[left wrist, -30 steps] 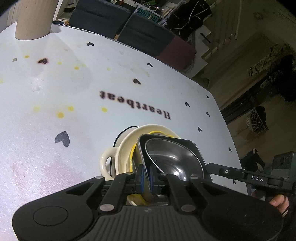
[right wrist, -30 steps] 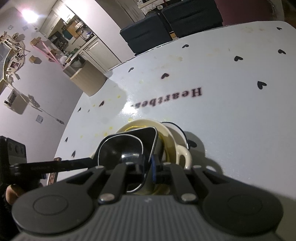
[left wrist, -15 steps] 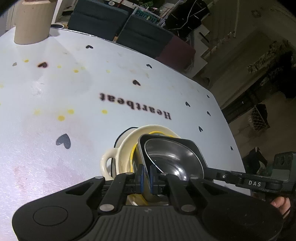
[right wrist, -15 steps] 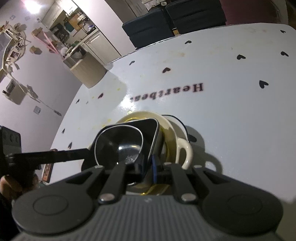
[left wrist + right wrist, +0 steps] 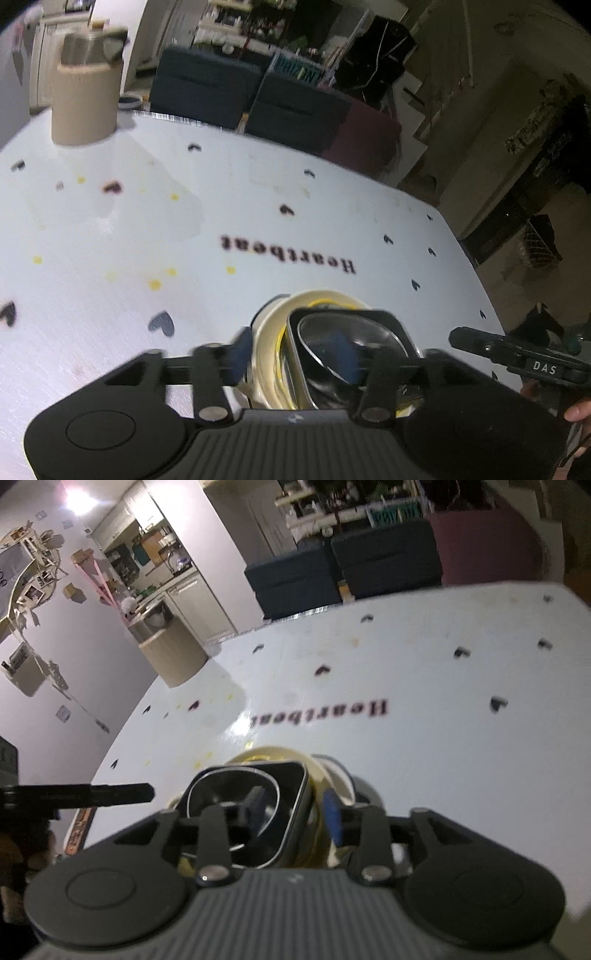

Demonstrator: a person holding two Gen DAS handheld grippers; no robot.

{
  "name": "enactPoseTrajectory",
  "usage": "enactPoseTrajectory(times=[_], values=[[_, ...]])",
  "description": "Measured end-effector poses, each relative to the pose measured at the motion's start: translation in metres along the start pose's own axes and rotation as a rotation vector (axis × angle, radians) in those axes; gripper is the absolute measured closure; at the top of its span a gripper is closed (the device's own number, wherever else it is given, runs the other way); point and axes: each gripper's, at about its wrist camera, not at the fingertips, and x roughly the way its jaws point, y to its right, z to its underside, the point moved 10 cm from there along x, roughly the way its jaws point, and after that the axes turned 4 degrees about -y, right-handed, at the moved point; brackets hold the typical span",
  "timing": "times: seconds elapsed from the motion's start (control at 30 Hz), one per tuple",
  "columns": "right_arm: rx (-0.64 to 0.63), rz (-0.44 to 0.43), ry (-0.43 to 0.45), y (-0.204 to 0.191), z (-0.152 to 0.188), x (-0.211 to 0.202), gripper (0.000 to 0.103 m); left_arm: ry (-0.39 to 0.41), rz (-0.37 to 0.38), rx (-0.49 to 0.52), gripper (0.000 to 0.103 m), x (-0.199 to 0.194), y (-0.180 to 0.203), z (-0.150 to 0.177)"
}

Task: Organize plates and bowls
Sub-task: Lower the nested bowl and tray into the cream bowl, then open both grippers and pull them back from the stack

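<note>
The left gripper and right gripper are opening, each straddling an opposite rim of the square steel bowl without pressing it, as it is sitting nested in cream dishes on the heart-print tablecloth.

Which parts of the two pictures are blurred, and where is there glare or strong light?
Left wrist view: the fingers are smeared by motion, the steel bowl less so; the room behind is dim. Right wrist view: the table's hearts are streaked, a glare patch lies beside the lettering, and a lamp burns out the top left corner.
</note>
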Motion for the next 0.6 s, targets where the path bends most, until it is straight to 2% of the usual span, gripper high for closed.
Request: enactPoseTrajectory(times=[0.07,0.27,0.47,0.6], values=[[-0.022,0.030,0.032,-0.002,-0.004,-0.007,0.040,0.026,-0.005,0.008,0.030,-0.009,0.004,-0.003],[-0.066,0.100,0.138,-0.006,-0.015,-0.025,0.021,0.112,-0.016,0.036,0.003,-0.033,0.017,-0.009],[-0.096,0.125,0.240,-0.016,-0.025,-0.049,0.006,0.198,-0.050,0.095,0.000,-0.059,0.032,-0.012],[-0.107,0.136,0.297,-0.023,-0.026,-0.065,0.001,0.256,-0.087,0.113,0.000,-0.074,0.036,-0.014]])
